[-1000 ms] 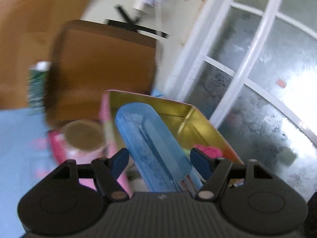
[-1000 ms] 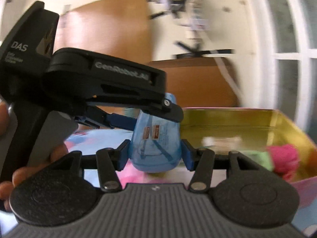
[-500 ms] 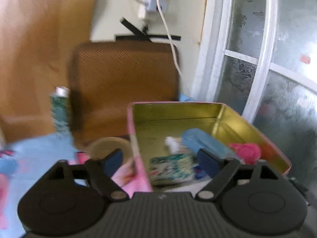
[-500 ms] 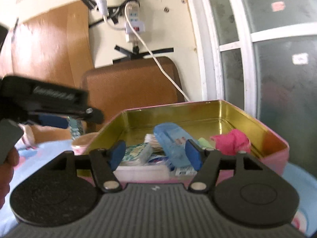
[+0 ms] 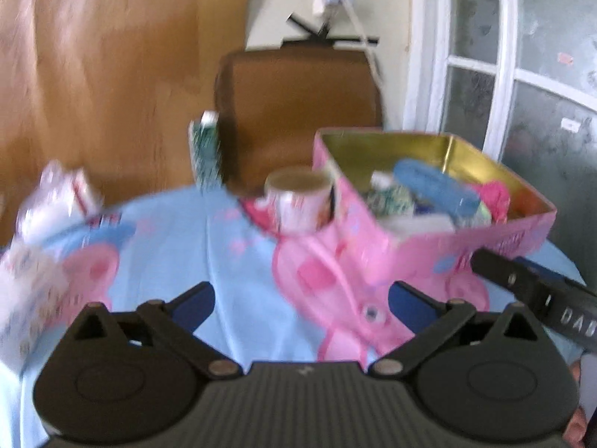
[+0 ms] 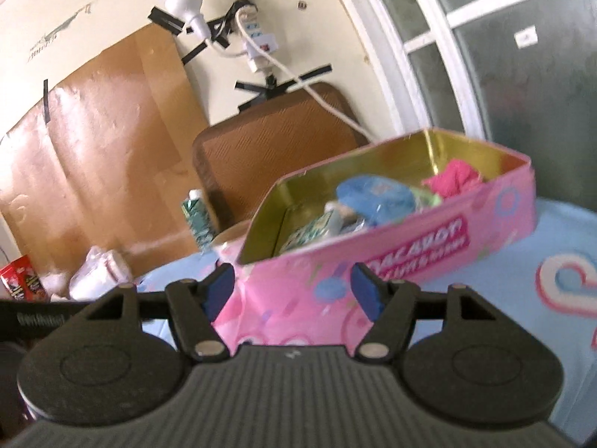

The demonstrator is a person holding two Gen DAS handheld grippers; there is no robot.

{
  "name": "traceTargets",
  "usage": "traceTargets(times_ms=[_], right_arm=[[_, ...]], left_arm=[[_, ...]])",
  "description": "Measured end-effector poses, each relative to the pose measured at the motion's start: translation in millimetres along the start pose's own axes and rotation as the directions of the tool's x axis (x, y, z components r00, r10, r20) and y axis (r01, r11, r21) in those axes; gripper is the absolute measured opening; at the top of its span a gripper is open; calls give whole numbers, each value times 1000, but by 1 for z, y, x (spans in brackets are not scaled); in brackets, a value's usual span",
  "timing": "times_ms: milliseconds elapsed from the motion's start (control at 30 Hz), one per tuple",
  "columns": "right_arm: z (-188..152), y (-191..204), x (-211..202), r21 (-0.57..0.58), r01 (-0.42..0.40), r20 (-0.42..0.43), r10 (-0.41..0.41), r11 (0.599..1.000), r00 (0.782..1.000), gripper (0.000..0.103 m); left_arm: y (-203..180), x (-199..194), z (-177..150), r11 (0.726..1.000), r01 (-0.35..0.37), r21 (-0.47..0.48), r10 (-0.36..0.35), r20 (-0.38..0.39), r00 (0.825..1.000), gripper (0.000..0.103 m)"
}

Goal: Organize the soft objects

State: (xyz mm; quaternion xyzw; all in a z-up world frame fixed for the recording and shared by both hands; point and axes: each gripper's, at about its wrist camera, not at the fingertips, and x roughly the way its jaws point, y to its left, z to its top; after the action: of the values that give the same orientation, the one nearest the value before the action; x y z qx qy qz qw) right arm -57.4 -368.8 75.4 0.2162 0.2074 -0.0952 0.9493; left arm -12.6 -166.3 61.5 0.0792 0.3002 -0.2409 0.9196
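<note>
- The left gripper (image 5: 300, 300) hangs over the blue-and-pink cloth on the worktop (image 5: 194, 246), jaws spread and holding nothing; it faces the open cloth, with the tin off to its right.
- The right gripper (image 6: 293, 289) also has its jaws spread with nothing between them; it points at the near wall of the pink tin (image 6: 440, 239), just short of it.
- The tin stands open, its gold inside showing, so soft things can be dropped in from above.
- Inside lie a blue pouch (image 6: 375, 194), a pink cloth (image 6: 455, 179) at the far right end, and a green-patterned packet (image 6: 311, 231) near the left wall; the pile sits below the rim.
- Still out on the worktop, by my reading the next candidates: white soft packs (image 5: 56, 201) at the far left edge, well apart from the tin, blurred in the left view.
- A tape roll (image 5: 298, 201) stands just beside the tin's left wall, and a green carton (image 5: 204, 153) stands upright behind it; neither looks soft, which may be why they stay outside.
- With both grippers empty, the tin partly filled and packs still loose, the task looks partway done.
- The left gripper is the nearer one to the white packs, so that reach seems the sensible next move.
</note>
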Motion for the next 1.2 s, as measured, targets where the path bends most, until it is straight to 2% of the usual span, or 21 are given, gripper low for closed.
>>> traceTargets(times_ms=[133,267,633,967,1200], right_arm=[[-8,13,-7,13,-9,-21,9,1000,1000,71],[-10,26,-11,-10,-9,-23,8,1000,1000,71],[-14,39,-13,-32,-26,-41,25,999,999,75],[-18,38,-10,-28,-29,-55,27,999,998,75],[-20,36,-8,-16,-27,-67,26,1000,997,75]], left_arm=[[12,-2,-18,999,-33,-21,32,-38,999,103],[18,-10,-25,997,-65,-30,65,-16,998,103],[29,-23,-28,994,-85,-68,86,15,996,103],[24,-24,-30,989,-143,-24,144,18,989,103],[21,-23,-31,990,-141,-17,141,15,990,103]])
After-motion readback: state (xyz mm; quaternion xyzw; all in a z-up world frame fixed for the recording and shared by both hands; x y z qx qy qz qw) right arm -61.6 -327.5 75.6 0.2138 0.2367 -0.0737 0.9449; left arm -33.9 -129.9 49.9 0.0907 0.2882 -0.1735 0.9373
